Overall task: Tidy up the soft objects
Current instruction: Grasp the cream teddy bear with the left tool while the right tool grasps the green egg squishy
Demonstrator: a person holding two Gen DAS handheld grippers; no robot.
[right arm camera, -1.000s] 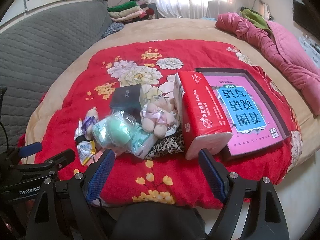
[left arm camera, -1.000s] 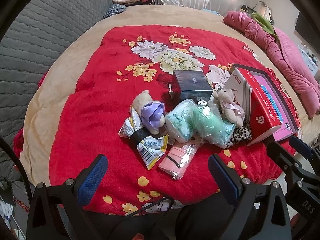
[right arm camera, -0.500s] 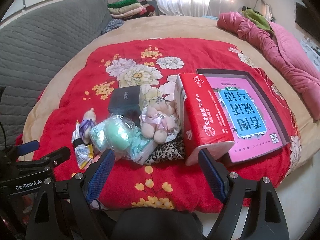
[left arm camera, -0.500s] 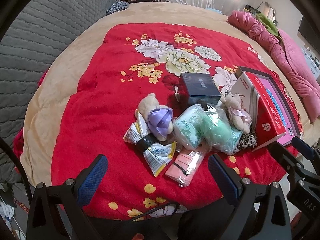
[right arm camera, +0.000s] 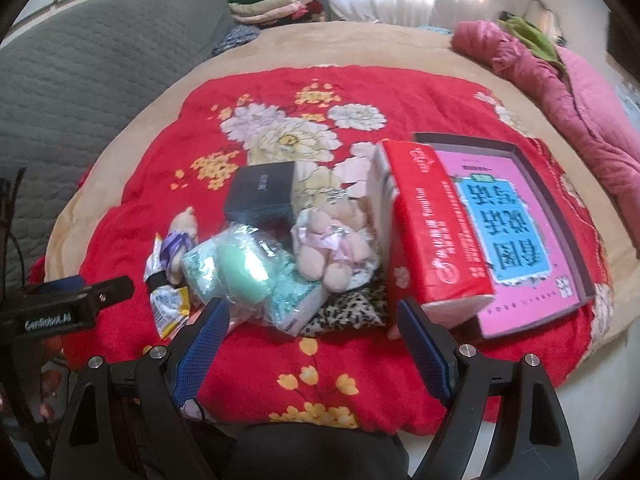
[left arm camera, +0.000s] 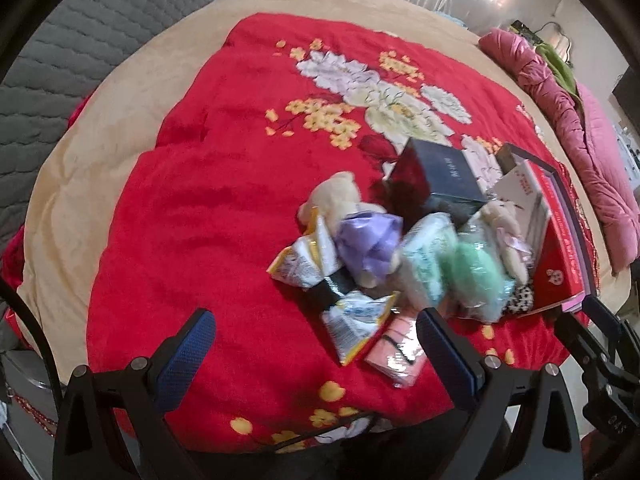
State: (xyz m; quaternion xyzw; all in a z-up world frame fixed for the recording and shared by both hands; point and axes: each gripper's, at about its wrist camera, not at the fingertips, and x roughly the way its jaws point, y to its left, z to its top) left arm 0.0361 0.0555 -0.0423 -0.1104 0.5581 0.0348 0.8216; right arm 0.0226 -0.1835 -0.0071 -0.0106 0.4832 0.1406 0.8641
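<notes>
A heap of soft things lies on a red flowered blanket. A small bear in a purple dress lies on snack packets. A green plush in a clear bag and a pink bear lie beside it, with a leopard-print cloth beneath and a pink packet in front. My left gripper is open, just short of the heap. My right gripper is open, in front of the leopard cloth.
A dark box stands behind the heap. A red tissue pack leans on a pink book in a dark tray. A pink quilt lies at the right, a grey headboard at the left, folded clothes far back.
Both grippers have moved forward toward the heap, and the left view has shifted left. Nothing has been grasped.
</notes>
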